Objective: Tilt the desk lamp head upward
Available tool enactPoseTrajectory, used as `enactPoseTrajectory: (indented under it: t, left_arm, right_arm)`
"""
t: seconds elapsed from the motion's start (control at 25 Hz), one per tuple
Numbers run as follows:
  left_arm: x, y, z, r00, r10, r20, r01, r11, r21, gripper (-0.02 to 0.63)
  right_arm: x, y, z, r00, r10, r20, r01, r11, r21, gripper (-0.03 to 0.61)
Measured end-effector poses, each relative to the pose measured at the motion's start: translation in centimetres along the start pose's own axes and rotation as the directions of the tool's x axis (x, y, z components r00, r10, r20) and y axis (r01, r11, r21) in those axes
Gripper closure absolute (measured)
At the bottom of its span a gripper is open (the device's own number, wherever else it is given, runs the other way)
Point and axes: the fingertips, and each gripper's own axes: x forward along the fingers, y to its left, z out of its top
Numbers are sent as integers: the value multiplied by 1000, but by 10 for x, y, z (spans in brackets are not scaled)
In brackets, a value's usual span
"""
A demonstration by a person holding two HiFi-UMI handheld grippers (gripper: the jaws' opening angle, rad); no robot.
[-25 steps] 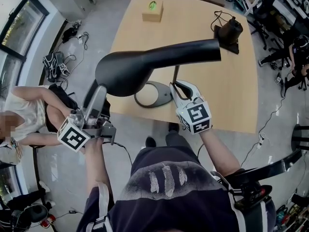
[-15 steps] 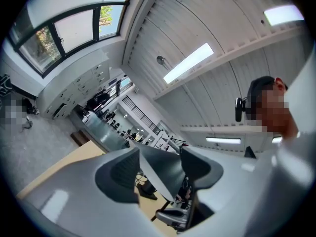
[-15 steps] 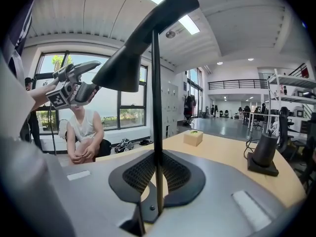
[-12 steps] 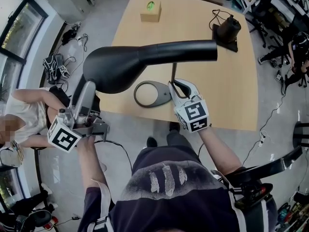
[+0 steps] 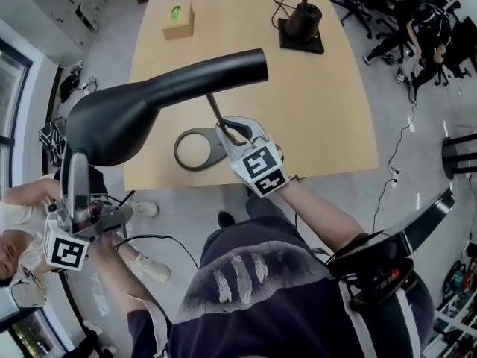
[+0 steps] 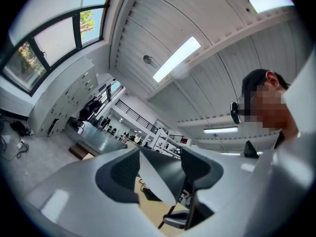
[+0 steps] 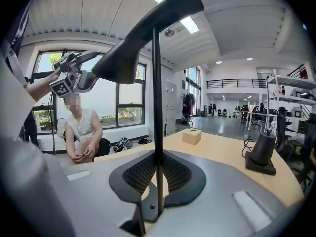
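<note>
Black lamp head (image 5: pixel 149 103) looks light, its hinge probably stiff: left tool (image 5: pixel 76 159) pinches its wide rim for leverage; right tool (image 5: pixel 231 129), jaws just closing further, clamps the slim stem (image 5: pixel 215 110).

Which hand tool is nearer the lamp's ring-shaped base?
Right. The right tool, jaws just closing tighter, clamps the thin black stem above the dark ring-shaped lamp base; the left tool grips the wide rim of the black lamp head, off the wooden table.
</note>
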Motion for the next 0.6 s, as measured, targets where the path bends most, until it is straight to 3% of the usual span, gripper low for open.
enactPoseTrajectory:
  t: [0.6]
  left_arm:
    - [21,-35,26,998,-70,10,69,993,97,367]
  right_arm:
    - [-10,-4,-8,999,-33,-38,33,999,7,554]
